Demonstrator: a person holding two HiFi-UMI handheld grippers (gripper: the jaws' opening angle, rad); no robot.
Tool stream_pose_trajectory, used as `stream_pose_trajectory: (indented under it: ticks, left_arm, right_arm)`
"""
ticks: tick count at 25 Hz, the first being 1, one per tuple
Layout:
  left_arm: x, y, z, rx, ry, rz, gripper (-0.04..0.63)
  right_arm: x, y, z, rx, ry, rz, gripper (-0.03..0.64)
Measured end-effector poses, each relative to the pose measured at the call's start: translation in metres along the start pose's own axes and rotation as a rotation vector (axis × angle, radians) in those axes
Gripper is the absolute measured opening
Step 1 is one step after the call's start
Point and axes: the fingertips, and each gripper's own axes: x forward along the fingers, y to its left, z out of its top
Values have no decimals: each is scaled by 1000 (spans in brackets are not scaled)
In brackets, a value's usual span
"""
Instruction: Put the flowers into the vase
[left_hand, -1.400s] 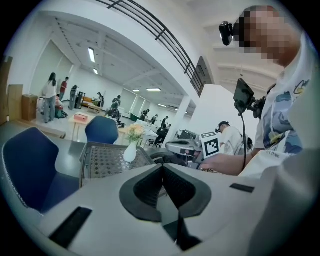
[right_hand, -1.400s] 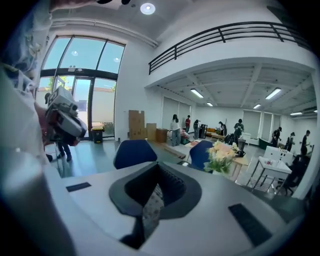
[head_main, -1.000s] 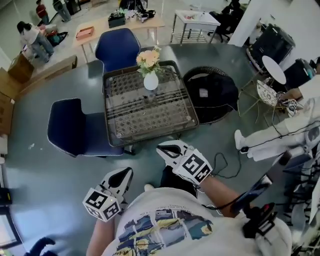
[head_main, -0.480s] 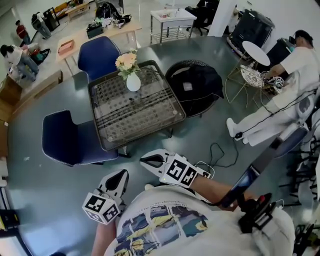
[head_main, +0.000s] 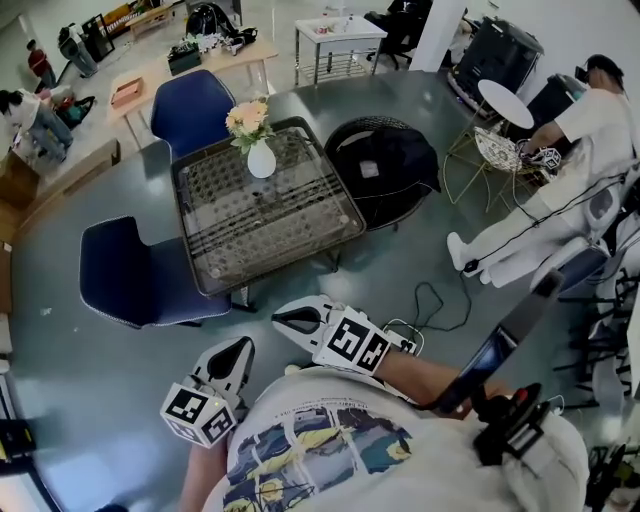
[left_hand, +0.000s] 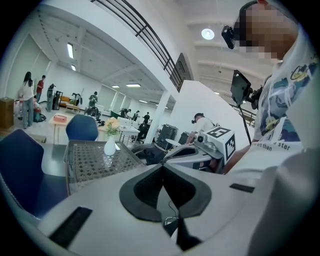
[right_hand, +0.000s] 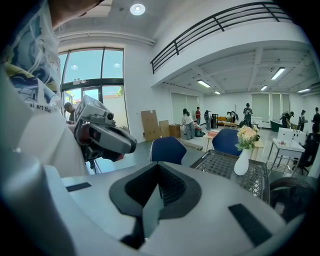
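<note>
Flowers (head_main: 248, 115) too small to count blooms, and they hide the vase (head_main: 261, 162) mouth. Shirt (head_main: 330, 450) hides most of the left forearm (head_main: 198, 480). Seated person (head_main: 590, 115) cut off by right edge. Far blue chair (head_main: 188, 108) partly behind tabletop (head_main: 270, 220). Background people (head_main: 22, 108) too tiny to make out.

A grey floor (head_main: 90, 370) is seen beneath a lattice-patterned, glass-topped table (head_main: 260, 235), flanked by blue chairs (head_main: 125, 275) and a round black chair (head_main: 385, 170). Tall windows (right_hand: 90, 85) are filled with daylight. A railed mezzanine (right_hand: 215, 25) and a recessed ceiling light (right_hand: 137, 9) are set above white walls (right_hand: 140, 75), with cardboard boxes (right_hand: 149, 125) stacked beyond.
</note>
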Motion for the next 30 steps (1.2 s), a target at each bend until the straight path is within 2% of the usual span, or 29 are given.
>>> stream_pose_trajectory:
  ticks: [5, 13, 30]
  left_arm:
    - [-6, -2, 3, -22, -23, 14, 9]
    - [-17, -2, -4, -36, -42, 31, 9]
    - [-14, -7, -9, -50, -32, 34, 9]
  right_arm:
    - [-2, 5, 10, -26, -10, 15, 9]
    - [-1, 20, 3, -40, 1, 31, 9]
    - [-1, 19, -1, -38, 3, 47, 9]
